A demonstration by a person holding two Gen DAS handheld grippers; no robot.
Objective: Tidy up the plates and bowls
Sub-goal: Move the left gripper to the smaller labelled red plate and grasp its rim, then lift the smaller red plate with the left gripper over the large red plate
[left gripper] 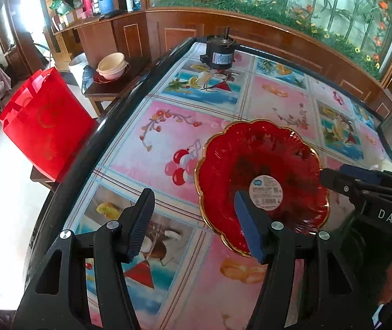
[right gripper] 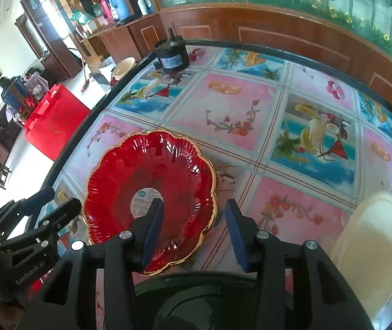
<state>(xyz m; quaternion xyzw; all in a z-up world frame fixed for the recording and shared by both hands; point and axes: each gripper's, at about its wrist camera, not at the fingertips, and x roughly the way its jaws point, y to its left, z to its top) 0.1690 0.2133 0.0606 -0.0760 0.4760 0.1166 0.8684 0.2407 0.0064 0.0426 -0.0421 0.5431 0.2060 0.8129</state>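
Straddling: the right gripper (right gripper: 193, 233) is reaching over the near rim of the red plate (right gripper: 152, 198), its fingers standing wide apart, one over the plate, one outside the rim, gripping nothing.
Left gripper: the left gripper (left gripper: 193, 222) is hanging beside the same plate with fingers spread wide and empty, its right finger over the plate's edge.
Plate position: the red plate is lying flat on the table (left gripper: 278, 104), gold-rimmed, a label sticker at its centre.
Progress: judging by this, little is looking done; the plate is waiting to be lifted, and a cream dish (right gripper: 374, 247) is sitting at the right edge, apart from it.
Possible destination: cream bowls (left gripper: 112, 66) are stacking on a side table beyond the table's far-left edge.
Surroundings: a black motor (left gripper: 219, 55) is standing at the far end, well clear; a dark round object (right gripper: 196, 302) is lying just below the right gripper.
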